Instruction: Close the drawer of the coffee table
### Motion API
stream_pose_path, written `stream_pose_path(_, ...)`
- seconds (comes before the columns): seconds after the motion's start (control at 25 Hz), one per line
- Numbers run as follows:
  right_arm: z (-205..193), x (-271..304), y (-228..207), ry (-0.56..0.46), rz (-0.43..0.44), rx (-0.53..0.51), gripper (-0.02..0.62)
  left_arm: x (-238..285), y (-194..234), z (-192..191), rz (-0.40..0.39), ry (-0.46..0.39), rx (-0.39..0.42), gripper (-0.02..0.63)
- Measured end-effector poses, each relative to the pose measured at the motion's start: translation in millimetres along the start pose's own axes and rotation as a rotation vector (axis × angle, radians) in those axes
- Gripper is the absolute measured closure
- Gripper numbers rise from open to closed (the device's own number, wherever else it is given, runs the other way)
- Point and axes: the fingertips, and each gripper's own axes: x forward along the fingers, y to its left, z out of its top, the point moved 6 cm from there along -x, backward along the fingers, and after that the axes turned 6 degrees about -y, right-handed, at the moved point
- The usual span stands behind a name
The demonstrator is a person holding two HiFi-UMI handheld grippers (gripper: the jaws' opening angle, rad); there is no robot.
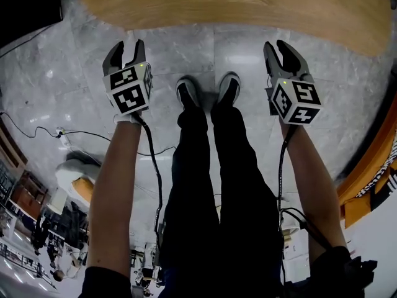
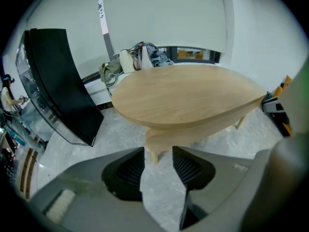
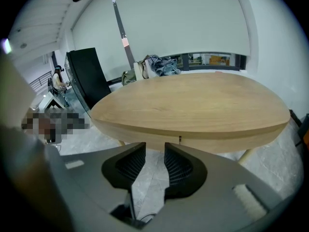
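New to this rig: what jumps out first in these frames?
The big oval wooden coffee table fills the top of the head view, standing on a grey marble floor. Just short of its edge, the left gripper and right gripper point toward it, both open and empty. The person's black shoes stand between them.

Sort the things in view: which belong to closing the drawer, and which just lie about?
Job: table, its drawer (likely the band under the top), left gripper, right gripper, both open.
Lying about: black panel, bags, floor cable.
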Motion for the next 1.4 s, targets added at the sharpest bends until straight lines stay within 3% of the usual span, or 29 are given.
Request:
stream_pose_path(0.12, 19, -15, 6, -0.024, 0.004, 0.014, 0.475, -31, -4, 21, -0.019, -0.053, -0.012, 0.417)
stream_pose_path(0.32, 79, -52, 23, -0.121, 0.011, 0.034, 0.498, -106, -19, 84, -0.066, -0.21, -0.01, 0.504)
stream_pose_path(0.52, 155, -108, 62, -0.248, 0.035, 0.002, 0.521, -189, -42, 138, -0.154, -0.309, -0.045, 0.568)
stream_pose_path(0.76, 251, -173, 111, -0.433, 0.116, -0.117, 0.592, -278, -48, 215, -0.222, -0.491, -0.069, 0.596)
stream_pose_path(0.92, 292, -216, 132, -0.514, 0.161, -0.189, 0.592, -334, -48, 252, -0.237, -0.584, -0.061, 0.603)
stream_pose_path(1.4, 413, -343, 190, -0.722, 0.212, -0.219, 0.592, -489, -31, 349, -0.261, -0.862, -0.084, 0.603)
